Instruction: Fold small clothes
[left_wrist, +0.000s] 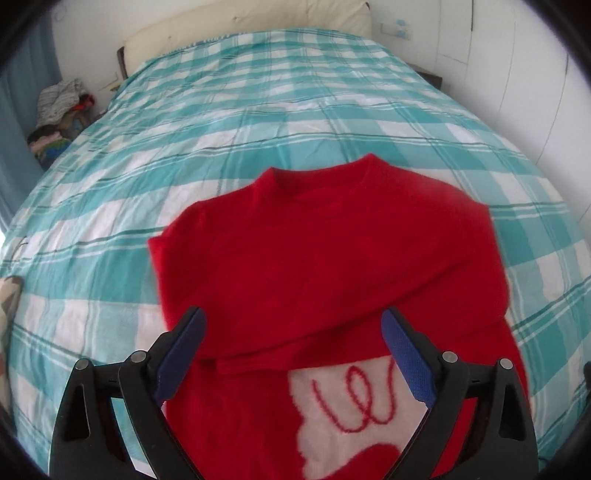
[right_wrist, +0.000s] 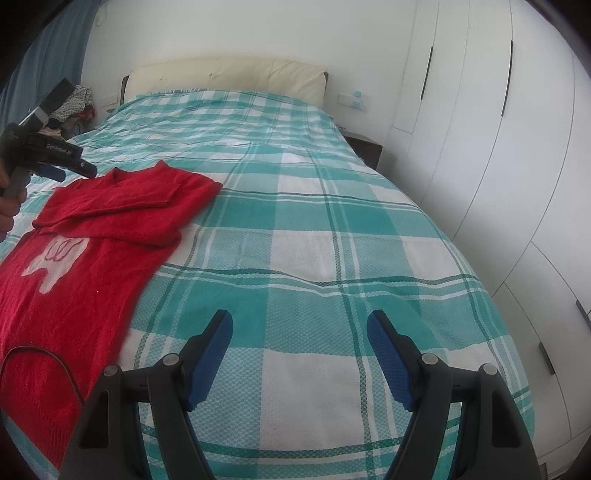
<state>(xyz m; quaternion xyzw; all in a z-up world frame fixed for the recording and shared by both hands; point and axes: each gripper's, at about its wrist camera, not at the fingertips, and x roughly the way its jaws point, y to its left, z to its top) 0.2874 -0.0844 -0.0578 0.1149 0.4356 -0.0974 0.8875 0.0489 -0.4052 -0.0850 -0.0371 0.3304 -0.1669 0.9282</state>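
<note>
A small red sweater (left_wrist: 314, 266) with a white patch (left_wrist: 351, 410) on its front lies flat on the bed. Both sleeves are folded across its chest. It also shows in the right wrist view (right_wrist: 122, 206) at the left. My left gripper (left_wrist: 295, 325) is open and empty, hovering over the sweater's middle, with the folded sleeve between its blue pads. It appears in the right wrist view (right_wrist: 70, 170) by the sweater's collar. My right gripper (right_wrist: 299, 325) is open and empty over bare bedspread, to the right of the sweater.
The bed (right_wrist: 314, 206) has a teal and white checked cover and a cream headboard (right_wrist: 229, 77). A pile of clothes (left_wrist: 59, 110) sits beside the bed at the far left. White wardrobe doors (right_wrist: 498, 147) stand along the right. A nightstand (right_wrist: 365, 147) is at the bed's far right.
</note>
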